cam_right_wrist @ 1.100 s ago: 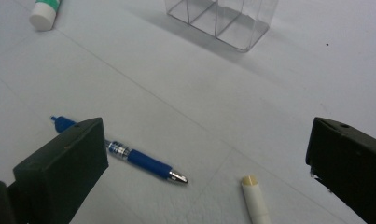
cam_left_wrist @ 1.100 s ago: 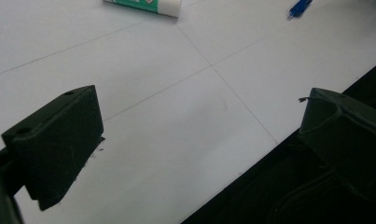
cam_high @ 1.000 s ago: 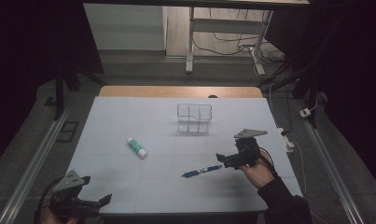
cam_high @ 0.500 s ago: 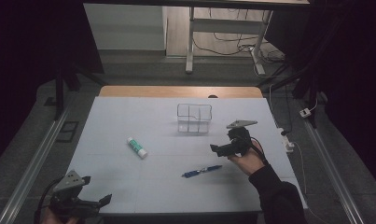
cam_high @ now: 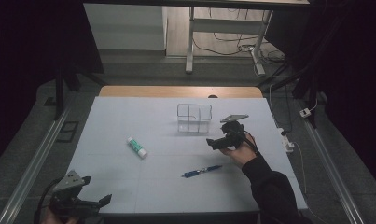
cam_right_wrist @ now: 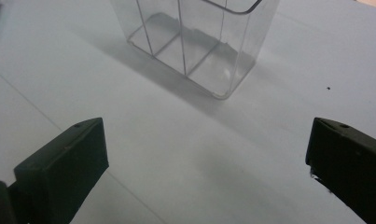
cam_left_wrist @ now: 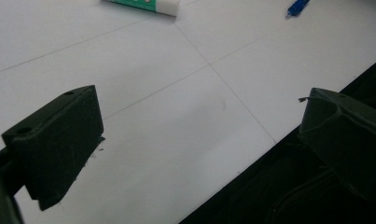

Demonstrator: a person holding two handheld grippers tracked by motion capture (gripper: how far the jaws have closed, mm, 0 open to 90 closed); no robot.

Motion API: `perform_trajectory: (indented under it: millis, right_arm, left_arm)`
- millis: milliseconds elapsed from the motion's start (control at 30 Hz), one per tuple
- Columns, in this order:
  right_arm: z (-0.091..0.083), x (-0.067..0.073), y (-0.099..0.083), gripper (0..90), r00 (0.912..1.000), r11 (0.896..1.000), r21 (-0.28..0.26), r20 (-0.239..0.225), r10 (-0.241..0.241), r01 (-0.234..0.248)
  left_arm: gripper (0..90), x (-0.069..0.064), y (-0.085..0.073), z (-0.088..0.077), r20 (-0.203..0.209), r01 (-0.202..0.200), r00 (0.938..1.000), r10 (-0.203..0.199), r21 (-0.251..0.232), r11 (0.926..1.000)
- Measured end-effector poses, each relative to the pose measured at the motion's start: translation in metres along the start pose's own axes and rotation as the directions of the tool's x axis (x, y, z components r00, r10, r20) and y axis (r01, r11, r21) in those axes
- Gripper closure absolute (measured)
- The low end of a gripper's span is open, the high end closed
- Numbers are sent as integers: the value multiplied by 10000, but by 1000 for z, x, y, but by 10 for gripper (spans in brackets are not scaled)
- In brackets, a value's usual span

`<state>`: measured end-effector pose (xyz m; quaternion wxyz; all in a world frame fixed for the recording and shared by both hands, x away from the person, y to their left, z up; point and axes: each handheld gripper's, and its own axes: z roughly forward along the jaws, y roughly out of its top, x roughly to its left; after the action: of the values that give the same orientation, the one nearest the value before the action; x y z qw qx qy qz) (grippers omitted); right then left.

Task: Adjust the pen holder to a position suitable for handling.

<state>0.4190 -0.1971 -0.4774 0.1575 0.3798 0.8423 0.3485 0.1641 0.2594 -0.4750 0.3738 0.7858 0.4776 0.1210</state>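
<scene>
The white table (cam_high: 129, 186) lies in front of me, the biggest thing here, with everything else spread well apart on it. Toward its far middle stands the clear plastic organizer (cam_high: 194, 118), upright, its inner walls splitting it into compartments that look bare from my right tongs' view (cam_right_wrist: 195, 46). My right tongs (cam_high: 219, 143) hang just beside its near right corner, apart from it, pointing at it with jaws spread wide and nothing between them (cam_right_wrist: 206, 163). My left tongs (cam_high: 93, 203) rest at the near left edge of the table, jaws also wide apart and holding nothing (cam_left_wrist: 195, 135); one jaw hangs over the table's edge. Left of the middle lies the glue stick (cam_high: 136, 147), white with a green label, flat on its side. Smallest is the blue pen (cam_high: 202, 171), lying flat nearer to me than my right tongs.
</scene>
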Motion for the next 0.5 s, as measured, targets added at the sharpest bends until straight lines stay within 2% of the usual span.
perform_trajectory:
  millis: [67,100,133,167,233,300,467,500]
  right_arm:
    - [2,-2,2,62,10000,10000,-61,-49,-29,29]
    - [3,-3,3,123,10000,10000,-48,-43,-68,68]
    - [3,-3,3,123,10000,10000,-48,-43,-68,68]
    - [4,-5,5,193,9997,9997,55,-67,-227,228]
    - [5,-7,6,295,9996,9997,138,-172,-219,222]
    - [5,-8,7,330,9995,9995,207,-229,-225,230]
    - [9,-15,11,516,9994,9995,312,-335,-33,43]
    - [10,-18,12,575,9994,9993,352,-323,-91,102]
  left_arm:
    - [0,0,0,0,3,-3,10000,3,4,10000]
    - [0,0,0,0,10,-1,10000,1,2,10000]
    - [0,0,0,0,13,4,10000,-4,1,10000]
    - [0,0,0,0,14,0,10000,0,2,10000]
    - [0,0,0,0,22,-8,10000,8,1,10000]
    - [0,0,0,0,29,-4,10000,4,0,10000]
    - [0,0,0,0,42,-14,10000,14,16,10000]
    - [0,0,0,0,51,-11,10000,11,-1,10000]
